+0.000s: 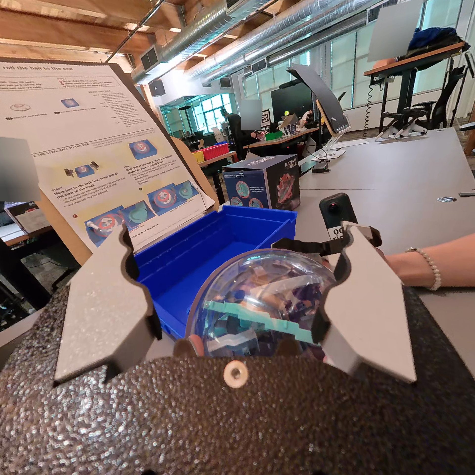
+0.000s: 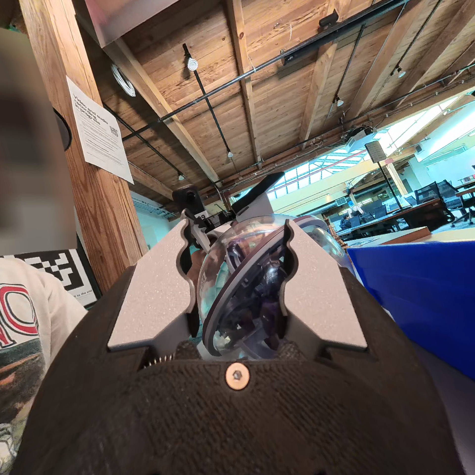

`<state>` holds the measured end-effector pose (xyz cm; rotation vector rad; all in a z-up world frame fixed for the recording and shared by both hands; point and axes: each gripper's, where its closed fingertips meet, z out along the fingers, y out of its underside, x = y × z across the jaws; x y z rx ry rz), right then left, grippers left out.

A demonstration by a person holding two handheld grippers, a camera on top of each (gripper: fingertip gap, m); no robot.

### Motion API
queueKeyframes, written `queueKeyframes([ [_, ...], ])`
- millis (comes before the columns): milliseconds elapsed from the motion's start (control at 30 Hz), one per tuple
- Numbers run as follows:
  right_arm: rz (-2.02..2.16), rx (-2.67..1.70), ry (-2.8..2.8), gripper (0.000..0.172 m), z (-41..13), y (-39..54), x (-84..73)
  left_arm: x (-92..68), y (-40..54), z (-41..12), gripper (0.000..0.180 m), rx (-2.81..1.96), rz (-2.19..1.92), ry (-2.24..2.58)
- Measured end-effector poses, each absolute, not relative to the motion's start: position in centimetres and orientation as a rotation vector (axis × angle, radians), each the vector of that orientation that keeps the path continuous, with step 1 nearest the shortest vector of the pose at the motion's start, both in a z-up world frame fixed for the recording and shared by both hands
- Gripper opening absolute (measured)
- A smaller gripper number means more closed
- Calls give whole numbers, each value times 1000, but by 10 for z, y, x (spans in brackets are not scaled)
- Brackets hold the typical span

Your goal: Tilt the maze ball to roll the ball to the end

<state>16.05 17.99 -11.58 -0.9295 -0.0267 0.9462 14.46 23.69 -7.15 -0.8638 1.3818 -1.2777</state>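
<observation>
Left of the blue box (image 1: 257, 218) stands a propped instruction sheet (image 1: 97, 154). The box is empty on the tabletop (image 1: 385, 180), with a dark printed carton (image 1: 264, 180) just behind it.

The maze ball (image 1: 262, 290) is out of the box, on its near right side and apparently raised off the tabletop. The left hand-held gripper (image 1: 237, 231) is spread wide around it. Its left finger (image 1: 108, 295) is well clear of the clear shell, with the box showing in the gap. Its right finger (image 1: 365, 295) lies against the shell, so this one props the ball and does not clamp it.

Right of the box, the right hand-held gripper (image 2: 237, 226) is closed on the ball across its dark equator ring. Its right pad (image 2: 285, 270) is on the shell. Contact at the other pad is harder to make out.

By my reading, the lift from the box is done and the tilting is under way, with the ring steeply canted in the right wrist view. The little rolling ball cannot be picked out among the teal and purple tracks. How much of the route is left cannot be told, and the return to the box remains.
</observation>
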Motion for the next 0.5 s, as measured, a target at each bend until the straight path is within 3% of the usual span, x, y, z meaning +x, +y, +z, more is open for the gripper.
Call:
queueKeyframes([
  [167, 975, -820, 29, 77, -102, 170, 174, 134, 213, -48, 152, -610, -1258, 1351],
  [333, 1061, -605, 101, 80, -73, 146, 202, 101, 169, -12, 138, -174, -1189, 1151],
  [500, 1050, -628, 13, 71, -67, 141, 193, 147, 195, -51, 157, -496, -1282, 1222],
])
